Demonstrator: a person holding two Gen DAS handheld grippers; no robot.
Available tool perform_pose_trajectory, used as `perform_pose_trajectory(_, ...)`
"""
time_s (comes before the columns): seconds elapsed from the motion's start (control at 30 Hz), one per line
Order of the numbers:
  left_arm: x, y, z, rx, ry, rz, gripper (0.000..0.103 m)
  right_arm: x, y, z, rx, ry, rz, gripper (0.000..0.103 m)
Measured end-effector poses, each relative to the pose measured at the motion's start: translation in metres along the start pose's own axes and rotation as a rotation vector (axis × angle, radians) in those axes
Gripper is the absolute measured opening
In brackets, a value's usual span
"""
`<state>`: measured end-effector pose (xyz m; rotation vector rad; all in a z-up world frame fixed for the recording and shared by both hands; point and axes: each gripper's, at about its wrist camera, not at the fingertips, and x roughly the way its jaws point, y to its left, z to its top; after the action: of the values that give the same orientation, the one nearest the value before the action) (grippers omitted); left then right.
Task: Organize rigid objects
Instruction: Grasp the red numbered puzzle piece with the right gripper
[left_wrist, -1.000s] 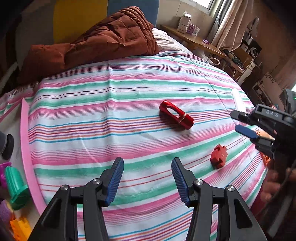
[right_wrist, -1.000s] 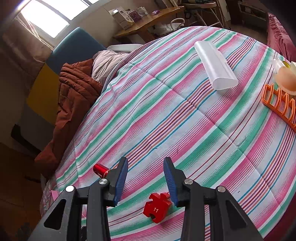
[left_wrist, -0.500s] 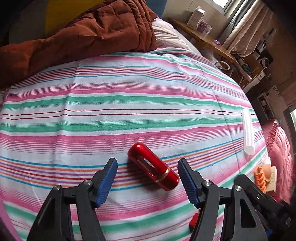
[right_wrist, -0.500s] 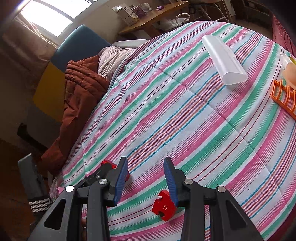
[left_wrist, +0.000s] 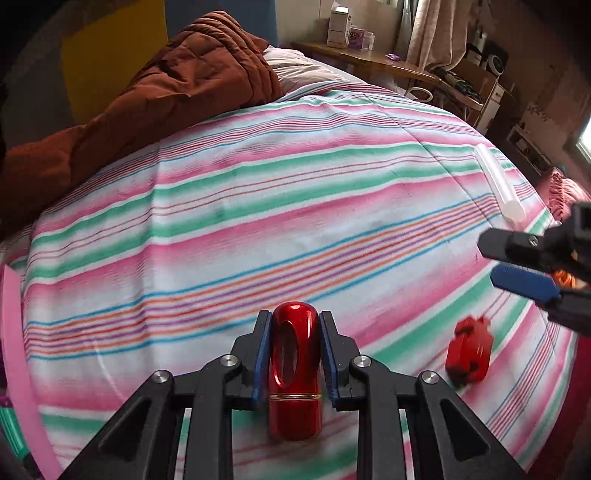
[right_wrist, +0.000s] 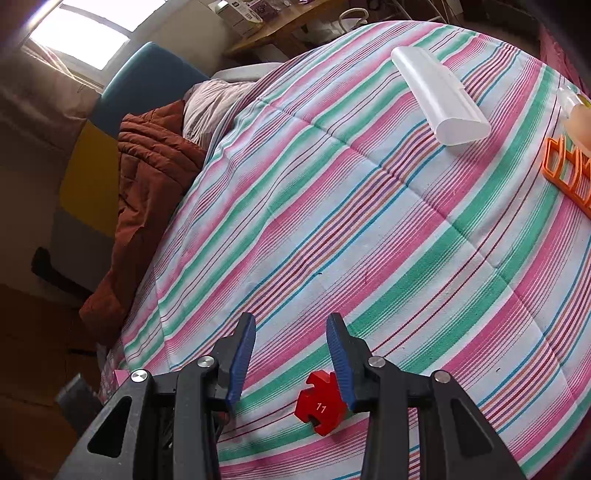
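left wrist view, left gripper (left_wrist: 295, 350) clamping red capsule (left_wrist: 294, 373), right gripper (right_wrist: 291, 354) spread

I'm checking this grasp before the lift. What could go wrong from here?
The left gripper is shut on the glossy red metal capsule, whose rounded, slick sides could slip from the pads. The right gripper is open with one finger against the red numbered puzzle block; closing off-centre may nudge it across the soft striped bedspread.

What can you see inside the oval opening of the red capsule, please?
The red capsule, clamped by the left gripper, shows only a dark, glossy hollow through its opening. Whether it holds anything cannot be told; its lower end is closed.
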<state>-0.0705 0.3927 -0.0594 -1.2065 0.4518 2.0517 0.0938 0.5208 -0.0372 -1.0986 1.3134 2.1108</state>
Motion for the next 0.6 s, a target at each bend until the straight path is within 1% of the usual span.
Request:
perform_pose_trajectory(0.1,-0.018,0.009,-0.029,-0.014,-0.005,-0.003,0.025,0.011,0.001,-0.005,-0.03,0.06,-0.048,0.04)
perform_pose_trajectory(0.17,-0.031,0.016,-0.048,-0.031,-0.005,-0.016,0.025,0.019,0.003,-0.009,-0.051,0.11,-0.059,0.04)
perform_pose_trajectory(0.23,-0.042,0.022,-0.065,-0.054,-0.008,-0.025,0.025,0.026,0.006,-0.014,-0.078,0.149,-0.081,0.044)
perform_pose_trajectory(0.33,-0.056,0.023,-0.087,-0.052,-0.024,-0.025,0.025,0.027,0.012,-0.019,-0.131,0.149,-0.113,0.047)
perform_pose_trajectory(0.37,-0.061,0.023,-0.095,-0.049,-0.031,-0.024,0.025,0.028,0.015,-0.021,-0.148,0.154,-0.11,0.051)
perform_pose_trajectory(0.4,-0.065,0.023,-0.101,-0.049,-0.035,-0.026,0.025,0.029,0.019,-0.023,-0.158,0.167,-0.075,0.051)
perform_pose_trajectory(0.47,-0.07,0.022,-0.113,-0.046,-0.048,-0.026,0.026,0.033,0.028,-0.027,-0.171,0.223,0.081,0.051)
perform_pose_trajectory(0.5,-0.073,0.021,-0.118,-0.041,-0.058,-0.022,0.026,0.034,0.034,-0.031,-0.189,0.251,0.118,0.051)
perform_pose_trajectory(0.53,-0.076,0.021,-0.124,-0.032,-0.067,-0.016,0.026,0.034,0.039,-0.033,-0.212,0.247,0.112,0.051)
perform_pose_trajectory(0.6,-0.08,0.02,-0.131,-0.029,-0.082,-0.009,0.026,0.027,0.046,-0.035,-0.27,0.183,0.06,0.051)
